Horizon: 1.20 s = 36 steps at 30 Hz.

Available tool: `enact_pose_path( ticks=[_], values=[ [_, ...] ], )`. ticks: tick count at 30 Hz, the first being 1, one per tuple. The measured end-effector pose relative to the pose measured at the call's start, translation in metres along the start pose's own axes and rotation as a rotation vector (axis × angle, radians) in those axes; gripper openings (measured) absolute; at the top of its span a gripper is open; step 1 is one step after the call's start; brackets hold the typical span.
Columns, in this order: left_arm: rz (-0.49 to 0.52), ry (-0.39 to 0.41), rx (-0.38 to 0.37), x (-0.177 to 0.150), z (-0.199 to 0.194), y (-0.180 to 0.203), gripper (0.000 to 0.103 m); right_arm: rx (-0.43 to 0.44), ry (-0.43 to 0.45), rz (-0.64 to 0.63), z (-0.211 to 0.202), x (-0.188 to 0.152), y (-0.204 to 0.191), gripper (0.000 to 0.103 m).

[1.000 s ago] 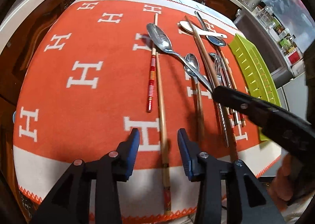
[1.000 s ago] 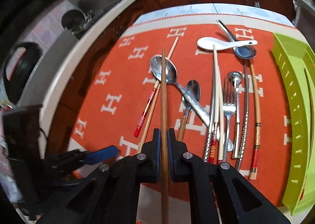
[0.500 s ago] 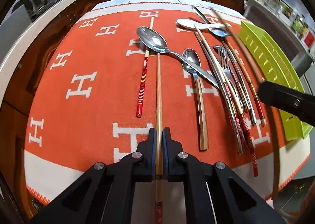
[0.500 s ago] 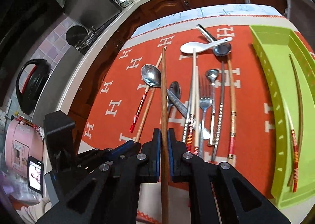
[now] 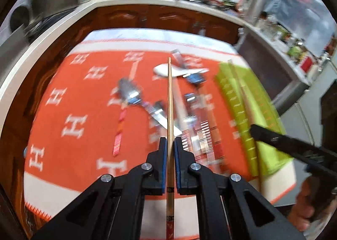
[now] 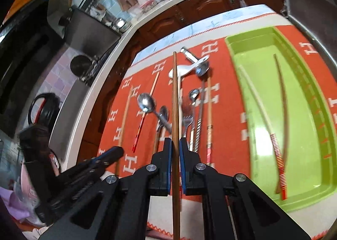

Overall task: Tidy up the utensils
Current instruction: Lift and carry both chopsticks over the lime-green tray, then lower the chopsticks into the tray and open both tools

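Observation:
My left gripper is shut on a light bamboo chopstick and holds it lifted above the orange cloth. My right gripper is shut on a dark brown chopstick, also lifted, left of the green tray. The tray holds two chopsticks, one of them with a red-striped end. Spoons, a fork, a white ladle spoon and more chopsticks lie on the cloth. The right gripper also shows in the left wrist view.
The cloth covers a table with white edges. Wooden cabinets and a cluttered counter run behind it. A black kettle and a sink are at the left. The left view is motion-blurred.
My left gripper closed on the bamboo chopstick and lifted it off the cloth. My right gripper carried the dark chopstick rightward, closer to the green tray.

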<state>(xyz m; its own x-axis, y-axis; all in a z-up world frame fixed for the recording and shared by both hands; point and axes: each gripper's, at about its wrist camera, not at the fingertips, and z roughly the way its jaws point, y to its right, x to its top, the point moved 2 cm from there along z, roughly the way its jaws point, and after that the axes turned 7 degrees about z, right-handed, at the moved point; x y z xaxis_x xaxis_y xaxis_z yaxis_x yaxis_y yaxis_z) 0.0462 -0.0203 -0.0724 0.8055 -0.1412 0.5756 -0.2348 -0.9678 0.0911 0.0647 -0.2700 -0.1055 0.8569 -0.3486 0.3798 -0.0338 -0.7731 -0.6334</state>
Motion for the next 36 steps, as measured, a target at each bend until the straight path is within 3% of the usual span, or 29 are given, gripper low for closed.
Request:
enact_pose_path(
  ticks=[4, 10, 18, 20, 22, 28, 36],
  values=[
    [0.061, 0.005, -0.078, 0.033, 0.003, 0.039, 0.004, -0.036, 0.056, 0.021, -0.026, 0.018, 0.02, 0.006],
    [0.123, -0.019, -0.168, 0.07, 0.03, 0.103, 0.004, -0.165, 0.133, 0.014, -0.064, 0.047, 0.05, 0.006],
    [0.084, -0.134, -0.243, 0.076, 0.081, 0.143, 0.005, -0.31, 0.123, -0.015, -0.078, 0.069, 0.086, 0.007],
    [0.089, -0.156, -0.235, 0.073, 0.09, 0.144, 0.011, -0.333, 0.113, -0.019, -0.077, 0.07, 0.092, 0.008],
    [0.102, -0.151, -0.212, 0.07, 0.092, 0.143, 0.029, -0.348, 0.109, -0.023, -0.072, 0.071, 0.095, 0.01],
    [0.101, -0.124, -0.171, 0.066, 0.083, 0.13, 0.05, -0.378, 0.125, -0.035, -0.06, 0.066, 0.088, 0.02],
    [0.136, -0.073, -0.095, 0.062, 0.058, 0.104, 0.058, -0.383, 0.124, -0.077, -0.052, 0.054, 0.059, 0.021]
  ],
)
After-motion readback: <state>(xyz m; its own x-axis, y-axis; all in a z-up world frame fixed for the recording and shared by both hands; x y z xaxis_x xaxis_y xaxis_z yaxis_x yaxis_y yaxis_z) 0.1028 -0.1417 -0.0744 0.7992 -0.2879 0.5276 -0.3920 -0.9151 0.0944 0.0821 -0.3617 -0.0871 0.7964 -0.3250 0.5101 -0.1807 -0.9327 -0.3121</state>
